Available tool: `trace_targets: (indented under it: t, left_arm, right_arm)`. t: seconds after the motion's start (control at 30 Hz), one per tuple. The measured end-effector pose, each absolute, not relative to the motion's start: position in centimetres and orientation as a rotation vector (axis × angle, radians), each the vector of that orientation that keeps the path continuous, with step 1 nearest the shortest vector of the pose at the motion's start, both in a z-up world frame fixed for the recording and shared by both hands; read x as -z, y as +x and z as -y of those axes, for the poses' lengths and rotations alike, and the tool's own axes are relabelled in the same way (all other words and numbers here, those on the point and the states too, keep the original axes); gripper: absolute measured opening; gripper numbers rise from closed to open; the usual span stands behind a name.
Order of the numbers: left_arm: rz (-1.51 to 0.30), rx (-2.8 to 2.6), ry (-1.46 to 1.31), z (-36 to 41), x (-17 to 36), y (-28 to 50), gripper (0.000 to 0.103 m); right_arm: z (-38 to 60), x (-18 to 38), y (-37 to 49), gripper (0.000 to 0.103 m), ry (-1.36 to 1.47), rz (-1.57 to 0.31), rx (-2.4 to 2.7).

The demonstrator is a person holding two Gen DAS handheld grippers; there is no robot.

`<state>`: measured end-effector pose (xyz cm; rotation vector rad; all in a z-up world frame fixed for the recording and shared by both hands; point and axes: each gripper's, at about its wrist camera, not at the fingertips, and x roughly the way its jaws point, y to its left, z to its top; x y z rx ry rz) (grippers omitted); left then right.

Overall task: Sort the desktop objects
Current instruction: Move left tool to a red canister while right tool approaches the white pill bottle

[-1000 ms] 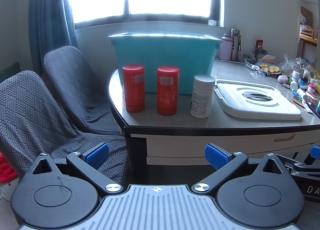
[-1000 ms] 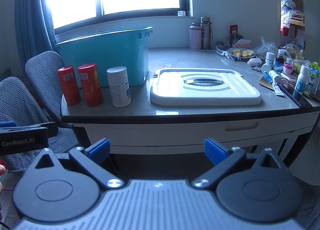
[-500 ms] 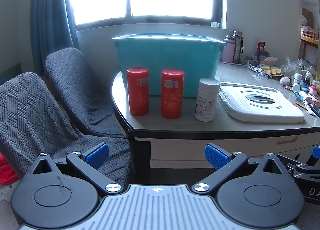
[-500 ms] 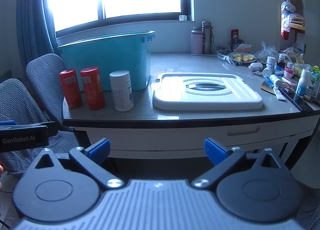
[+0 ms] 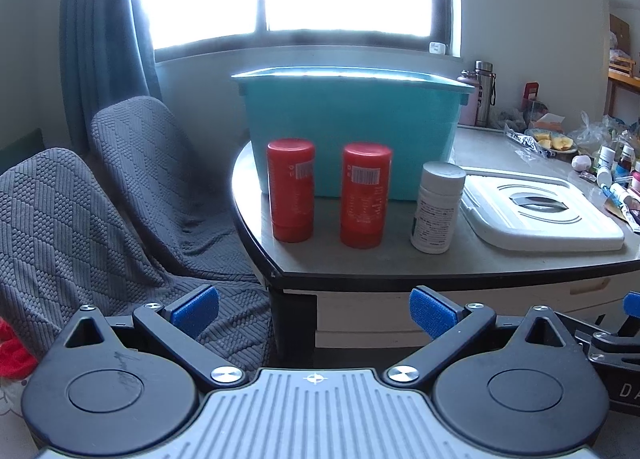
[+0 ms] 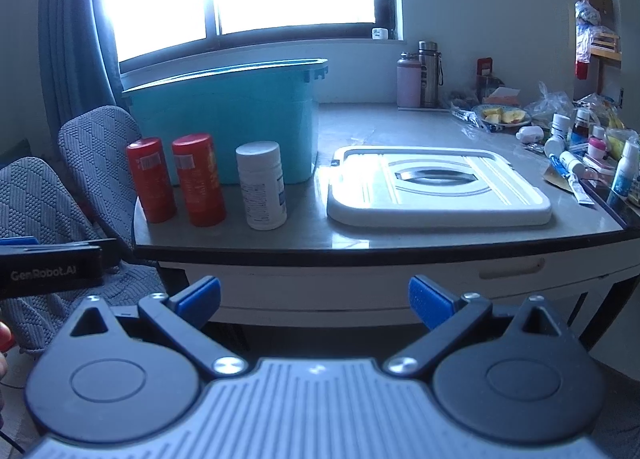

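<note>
Two red canisters (image 5: 291, 190) (image 5: 365, 195) and a white pill bottle (image 5: 437, 207) stand upright in a row near the table's front left corner, in front of an open teal bin (image 5: 352, 127). The bin's white lid (image 5: 536, 205) lies flat to the right. The right wrist view shows the same canisters (image 6: 151, 180) (image 6: 199, 180), bottle (image 6: 262, 185), bin (image 6: 228, 119) and lid (image 6: 436, 187). My left gripper (image 5: 314, 311) is open and empty, below and short of the table edge. My right gripper (image 6: 314, 299) is open and empty, also short of the table.
Two grey-covered chairs (image 5: 132, 179) stand left of the table. Small bottles, tubes and bags (image 6: 580, 147) crowd the table's right end. Two flasks (image 6: 420, 75) stand at the back by the wall. The table's dark front edge (image 6: 360, 255) has a drawer below.
Both grippers have risen and drawn nearer the table; the objects sit lower and larger in both views. Nothing on the table moved.
</note>
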<state>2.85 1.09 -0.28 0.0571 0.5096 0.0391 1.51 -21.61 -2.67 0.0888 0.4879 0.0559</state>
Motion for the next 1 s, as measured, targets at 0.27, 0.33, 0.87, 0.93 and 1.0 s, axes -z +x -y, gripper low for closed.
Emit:
trace_targets:
  t: [0.27, 0.33, 0.87, 0.93, 1.0]
  left_arm:
    - [-0.482, -0.047, 0.048, -1.5, 1.0, 5.1, 0.101]
    - [-0.476, -0.053, 0.034, -1.4, 1.4, 5.8, 0.101]
    - [-0.446, -0.059, 0.011, -2.7, 4.2, 10.8, 0.101]
    - [-0.442, -0.063, 0.01, -2.7, 4.3, 11.6, 0.101]
    - [-0.442, -0.062, 0.001, -3.1, 4.4, 12.5, 0.101]
  right_arm:
    - [20.5, 3.4, 2.4, 0.101, 0.074, -0.395, -0.074]
    - [20.2, 3.8, 2.8, 0.101, 0.071, -0.38, -0.075]
    - [18.7, 5.7, 6.0, 0.101, 0.069, -0.321, -0.066]
    - [18.5, 5.8, 6.4, 0.101, 0.061, -0.317, -0.069]
    - [18.4, 5.8, 6.8, 0.101, 0.055, -0.313, -0.072]
